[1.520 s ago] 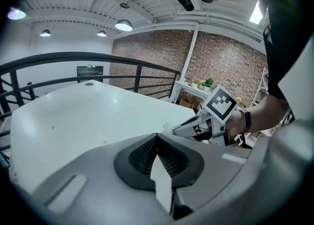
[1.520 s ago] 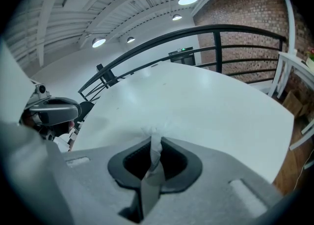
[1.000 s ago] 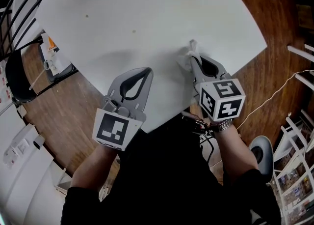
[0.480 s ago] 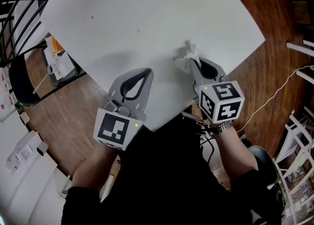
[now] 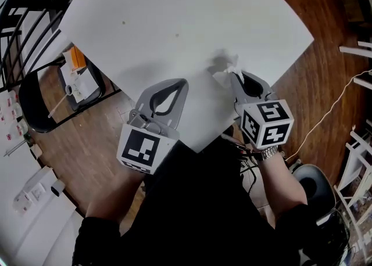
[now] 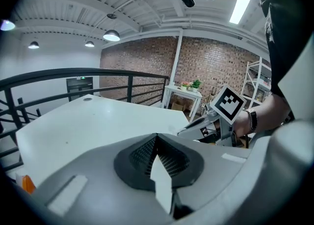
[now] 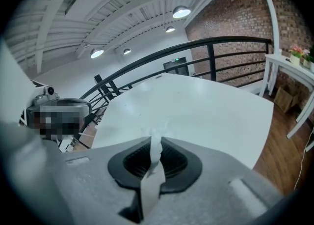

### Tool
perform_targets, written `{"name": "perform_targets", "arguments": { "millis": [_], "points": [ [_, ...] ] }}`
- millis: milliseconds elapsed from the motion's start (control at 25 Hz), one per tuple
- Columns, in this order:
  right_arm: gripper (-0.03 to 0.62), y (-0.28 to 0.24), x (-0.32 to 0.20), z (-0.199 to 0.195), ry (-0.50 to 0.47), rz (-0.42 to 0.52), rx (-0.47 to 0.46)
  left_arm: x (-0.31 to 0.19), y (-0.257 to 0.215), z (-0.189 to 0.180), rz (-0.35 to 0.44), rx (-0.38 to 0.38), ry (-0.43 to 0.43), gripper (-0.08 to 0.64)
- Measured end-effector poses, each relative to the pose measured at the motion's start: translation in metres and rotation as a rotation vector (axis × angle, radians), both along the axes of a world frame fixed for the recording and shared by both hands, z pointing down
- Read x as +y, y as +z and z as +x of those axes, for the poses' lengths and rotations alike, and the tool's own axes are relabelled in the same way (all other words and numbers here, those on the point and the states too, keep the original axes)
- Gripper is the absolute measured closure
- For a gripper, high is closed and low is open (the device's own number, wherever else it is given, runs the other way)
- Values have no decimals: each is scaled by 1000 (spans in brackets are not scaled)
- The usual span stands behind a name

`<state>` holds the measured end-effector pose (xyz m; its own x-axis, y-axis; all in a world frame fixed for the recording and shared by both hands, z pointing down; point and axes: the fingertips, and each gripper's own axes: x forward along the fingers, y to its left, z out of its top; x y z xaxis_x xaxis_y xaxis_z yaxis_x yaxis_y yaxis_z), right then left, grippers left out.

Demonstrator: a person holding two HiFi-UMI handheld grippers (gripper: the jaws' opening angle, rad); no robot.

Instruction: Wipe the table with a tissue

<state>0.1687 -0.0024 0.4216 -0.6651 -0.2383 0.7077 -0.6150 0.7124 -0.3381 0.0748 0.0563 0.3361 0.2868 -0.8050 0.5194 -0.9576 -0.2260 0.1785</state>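
right gripper view: your right tongs (image 7: 155, 141) clench the tissue (image 5: 222, 74) to press it near the desk (image 5: 174, 15) edge; left tongs (image 5: 181, 82) closed, empty.

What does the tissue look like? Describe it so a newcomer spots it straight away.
Start at the large white table and go to its near edge, where the right gripper reaches in. The tissue is the small crumpled white wad pinched in its jaws, the only rumpled shape against that smooth top.
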Motion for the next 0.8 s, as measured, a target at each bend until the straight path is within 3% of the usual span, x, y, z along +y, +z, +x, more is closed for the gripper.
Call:
{"name": "perform_targets", "arguments": {
  "millis": [800],
  "points": [
    [575,-60,61,-25,195,155,-21,56,-44,-38,151,-20,168,545]
  ]
}}
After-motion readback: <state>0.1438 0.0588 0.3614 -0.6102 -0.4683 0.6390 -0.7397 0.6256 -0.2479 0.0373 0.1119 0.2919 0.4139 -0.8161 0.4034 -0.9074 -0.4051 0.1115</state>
